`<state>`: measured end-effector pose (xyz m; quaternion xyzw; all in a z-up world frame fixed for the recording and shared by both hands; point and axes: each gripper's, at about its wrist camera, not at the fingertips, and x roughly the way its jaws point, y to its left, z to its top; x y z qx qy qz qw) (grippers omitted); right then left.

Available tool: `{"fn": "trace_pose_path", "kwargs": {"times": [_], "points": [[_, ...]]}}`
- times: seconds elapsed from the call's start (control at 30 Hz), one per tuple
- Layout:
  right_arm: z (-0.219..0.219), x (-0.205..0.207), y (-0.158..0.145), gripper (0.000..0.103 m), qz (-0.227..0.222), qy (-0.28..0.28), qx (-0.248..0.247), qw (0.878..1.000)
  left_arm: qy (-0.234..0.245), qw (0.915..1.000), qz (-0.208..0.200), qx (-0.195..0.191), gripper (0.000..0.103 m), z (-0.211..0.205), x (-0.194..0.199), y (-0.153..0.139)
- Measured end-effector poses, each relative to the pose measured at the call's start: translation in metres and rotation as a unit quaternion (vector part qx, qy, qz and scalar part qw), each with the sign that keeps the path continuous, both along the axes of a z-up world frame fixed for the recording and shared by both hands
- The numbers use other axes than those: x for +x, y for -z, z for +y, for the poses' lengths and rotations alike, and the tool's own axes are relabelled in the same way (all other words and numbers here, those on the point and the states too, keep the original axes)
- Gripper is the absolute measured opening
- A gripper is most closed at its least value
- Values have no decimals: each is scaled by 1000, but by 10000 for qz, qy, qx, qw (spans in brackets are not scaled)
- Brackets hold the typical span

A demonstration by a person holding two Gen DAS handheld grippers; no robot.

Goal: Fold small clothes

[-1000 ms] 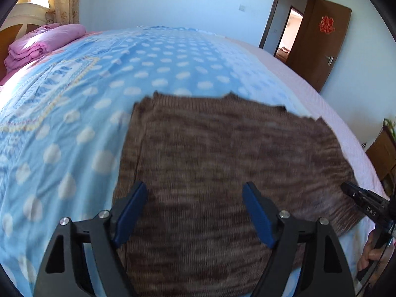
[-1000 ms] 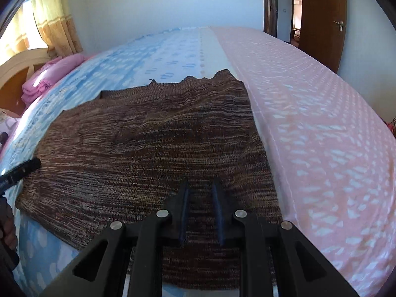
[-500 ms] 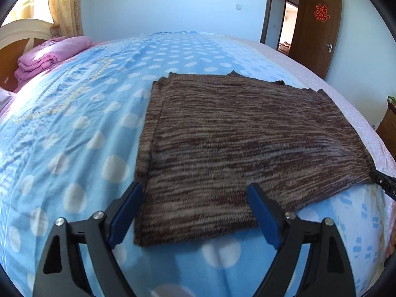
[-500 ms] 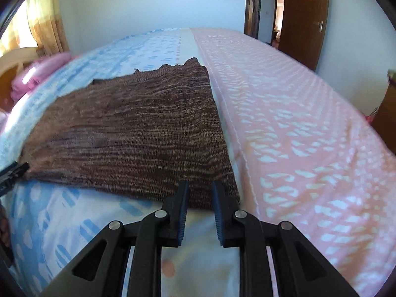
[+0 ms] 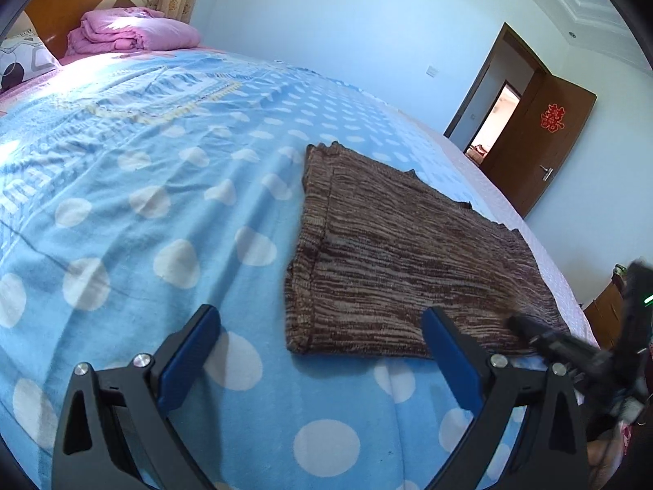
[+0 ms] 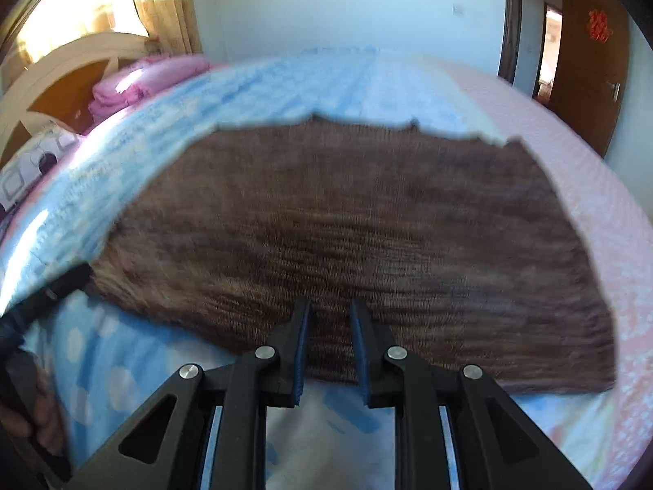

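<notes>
A brown knitted garment (image 5: pixel 392 261) lies flat as a folded rectangle on the bed; it also fills the middle of the right wrist view (image 6: pixel 351 237). My left gripper (image 5: pixel 322 326) is wide open and empty, above the garment's near left corner. My right gripper (image 6: pixel 329 318) has its jaws a narrow gap apart with nothing between them, at the garment's near edge. The right gripper also shows at the right edge of the left wrist view (image 5: pixel 526 326). The left gripper shows at the left edge of the right wrist view (image 6: pixel 61 286).
The bed has a blue polka-dot sheet (image 5: pixel 163 224) and a pink cover (image 6: pixel 591 155) on the right side. A folded pink quilt (image 5: pixel 130 32) and a pillow (image 5: pixel 24 61) lie by the wooden headboard. An open brown door (image 5: pixel 543 139) stands beyond the bed.
Both grippers pulled back off the garment and released it. The left gripper swung left toward the garment's near left corner. The right gripper shifted left to the middle of the near edge.
</notes>
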<state>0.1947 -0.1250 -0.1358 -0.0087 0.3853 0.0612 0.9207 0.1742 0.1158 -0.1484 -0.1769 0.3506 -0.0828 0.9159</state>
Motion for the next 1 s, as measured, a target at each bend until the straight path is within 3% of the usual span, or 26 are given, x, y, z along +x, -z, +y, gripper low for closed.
{"fn": "trace_pose_path", "kwargs": {"times": [0.23, 0.33, 0.43, 0.53, 0.6, 0.73, 0.83, 0.87, 0.9, 1.0], "points": [[-9, -7, -3, 21, -82, -35, 210, 9997, -10, 9985, 154, 517, 100, -18, -2, -4], [-10, -6, 2, 21, -109, -42, 326, 9994, 53, 9995, 208, 221, 100, -14, 12, -5], [-7, -6, 6, 21, -140, -43, 337, 9993, 0, 9975, 358, -606, 100, 0, 38, -2], [-8, -7, 6, 21, -159, -49, 386, 9991, -75, 9930, 463, -1088, 95, 2, 60, -1], [-11, -8, 7, 22, -168, -61, 469, 9987, 90, 9903, 580, -1258, 80, -6, 70, 2], [-14, -8, 8, 22, -184, -72, 589, 9981, 186, 9969, 428, -626, 78, -26, 65, 3], [-15, -8, 8, 22, -193, -79, 623, 9978, 111, 9939, 503, -973, 52, -16, 67, 5], [-15, -8, 8, 22, -196, -81, 639, 9977, 47, 9930, 542, -1051, 37, -12, 67, 6], [-16, -8, 9, 22, -197, -84, 656, 9976, 10, 9916, 587, -1150, 32, -9, 68, 9], [-18, -7, 10, 22, -198, -95, 722, 9971, -18, 9910, 589, -1204, 32, -9, 68, 9]]}}
